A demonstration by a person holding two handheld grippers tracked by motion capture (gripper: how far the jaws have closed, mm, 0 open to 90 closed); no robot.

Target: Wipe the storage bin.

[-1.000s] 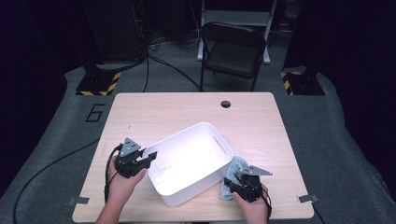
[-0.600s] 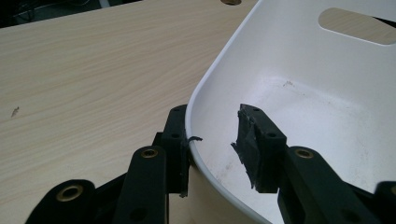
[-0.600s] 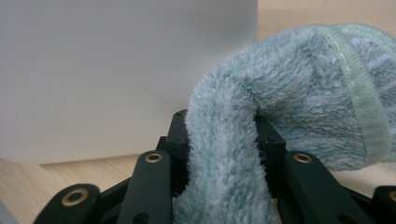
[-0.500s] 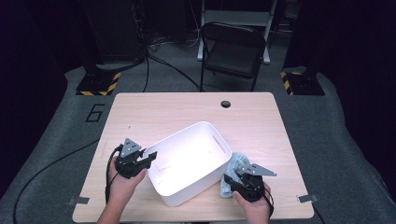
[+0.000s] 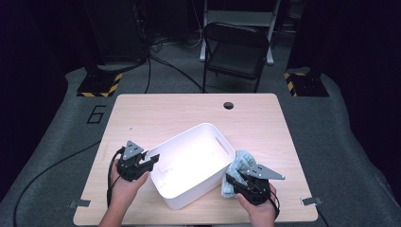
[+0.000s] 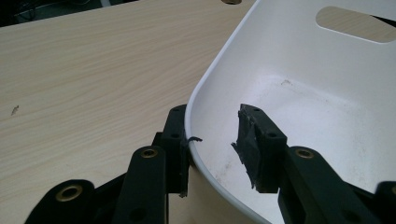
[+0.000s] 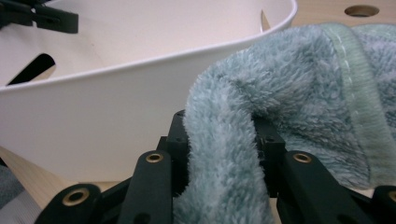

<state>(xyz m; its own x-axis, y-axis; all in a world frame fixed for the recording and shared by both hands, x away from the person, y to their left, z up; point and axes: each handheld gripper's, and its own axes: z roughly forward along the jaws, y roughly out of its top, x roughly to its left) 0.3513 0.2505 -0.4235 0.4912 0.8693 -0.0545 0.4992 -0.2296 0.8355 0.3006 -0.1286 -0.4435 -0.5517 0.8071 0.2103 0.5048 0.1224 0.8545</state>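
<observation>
A white plastic bin (image 5: 189, 161) sits slantwise on the wooden table (image 5: 165, 113). My left gripper (image 5: 152, 161) straddles its near-left corner. In the left gripper view the rim (image 6: 196, 107) runs between the open jaws (image 6: 212, 135); the outer finger (image 6: 175, 140) touches the wall, and the inner finger (image 6: 257, 144) stands apart inside the bin. My right gripper (image 5: 230, 180) is shut on a pale blue-green towel (image 5: 241, 161) at the bin's right side. Up close, a fold of the towel (image 7: 289, 84) bulges between those fingers (image 7: 222, 126), next to the bin wall (image 7: 116, 116).
A round cable hole (image 5: 229, 105) is in the table's far edge. A black chair (image 5: 234, 47) stands behind the table. Cables trail over the grey floor at the left. The left gripper (image 7: 37, 16) shows across the bin in the right gripper view.
My right gripper has risen a little with the towel pinched in it, bunching the towel against the bin's side. The left gripper and the bin have stayed put.
</observation>
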